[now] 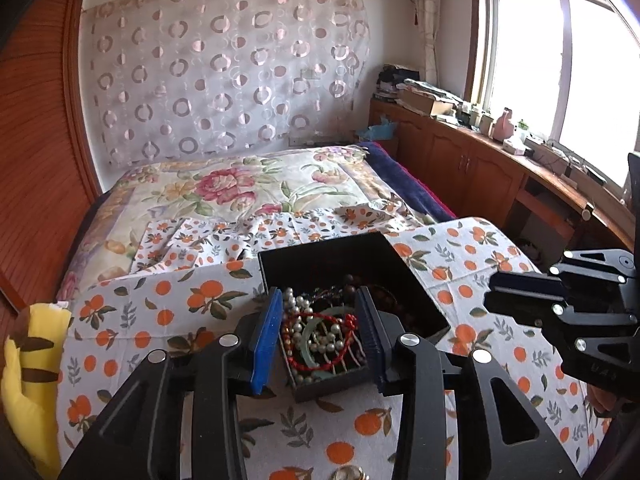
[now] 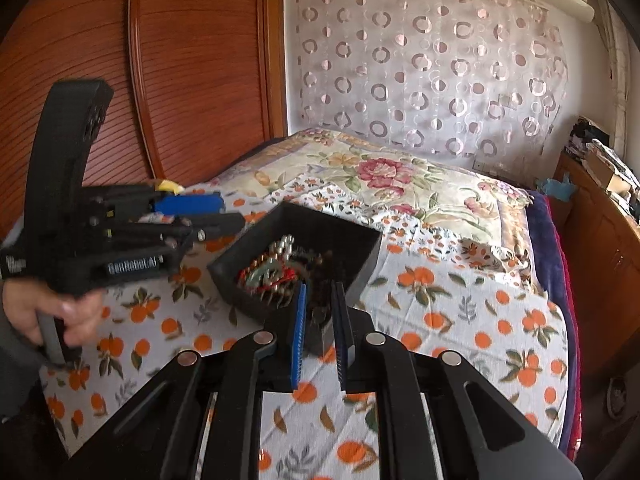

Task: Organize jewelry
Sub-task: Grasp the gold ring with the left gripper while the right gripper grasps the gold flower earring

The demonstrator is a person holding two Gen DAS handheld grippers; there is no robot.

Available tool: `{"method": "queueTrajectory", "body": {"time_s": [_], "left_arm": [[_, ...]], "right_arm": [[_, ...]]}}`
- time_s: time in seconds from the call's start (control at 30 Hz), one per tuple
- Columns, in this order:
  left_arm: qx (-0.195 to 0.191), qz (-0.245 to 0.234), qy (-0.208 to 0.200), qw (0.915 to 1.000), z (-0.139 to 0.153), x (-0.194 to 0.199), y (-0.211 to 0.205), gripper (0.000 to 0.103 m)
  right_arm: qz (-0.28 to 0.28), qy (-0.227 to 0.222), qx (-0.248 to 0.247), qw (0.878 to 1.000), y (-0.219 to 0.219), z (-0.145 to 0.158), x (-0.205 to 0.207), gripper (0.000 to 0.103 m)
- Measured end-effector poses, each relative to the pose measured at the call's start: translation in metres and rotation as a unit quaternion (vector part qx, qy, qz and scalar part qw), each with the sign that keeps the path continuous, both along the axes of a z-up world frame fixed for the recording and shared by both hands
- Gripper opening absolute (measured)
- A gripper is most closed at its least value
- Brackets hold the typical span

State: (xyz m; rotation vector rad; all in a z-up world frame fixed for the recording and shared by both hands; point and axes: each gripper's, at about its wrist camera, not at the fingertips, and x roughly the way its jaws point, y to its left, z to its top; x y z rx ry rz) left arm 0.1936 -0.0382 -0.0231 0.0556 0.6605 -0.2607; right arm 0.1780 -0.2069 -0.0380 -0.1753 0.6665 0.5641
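A bed (image 1: 248,192) under a floral quilt fills the middle, a circle-patterned sheer curtain (image 1: 224,68) covering the far wall. Wooden wardrobe doors (image 2: 180,80) stand left; right, a bright window (image 1: 560,64) lights cluttered wooden cabinets (image 1: 460,160) (daylight, overexposed).

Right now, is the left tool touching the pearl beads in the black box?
Cannot tell. In the left wrist view the left tool is open with its pads either side of the pearl beads in the black box, but height above them is unclear.
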Motion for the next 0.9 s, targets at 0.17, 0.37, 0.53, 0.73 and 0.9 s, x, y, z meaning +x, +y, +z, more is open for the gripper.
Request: {"method": "queueTrajectory", "body": {"time_s": [0.17,0.37,0.53,0.73,0.9], "left_arm": [[0.008,-0.006,0.000,0.9999,0.000,-0.016,0.008,0.039],[0.019,-0.017,0.008,0.9996,-0.008,-0.042,0.018,0.044],[0.034,-0.025,0.025,0.9988,-0.022,-0.058,0.022,0.045],[0.044,-0.038,0.048,0.9972,-0.041,-0.076,0.024,0.049],[0.044,-0.051,0.068,0.9954,-0.056,-0.083,0.020,0.050]], "right_arm": [[0.004,0.013,0.004,1.000,-0.008,-0.015,-0.020,0.029],[0.013,0.037,-0.003,0.999,-0.011,-0.041,-0.040,0.029],[0.017,0.057,-0.014,0.998,-0.010,-0.058,-0.050,0.029],[0.041,0.077,-0.032,0.996,-0.001,-0.073,-0.064,0.029],[0.056,0.080,-0.060,0.993,0.010,-0.083,-0.072,0.029]]}}
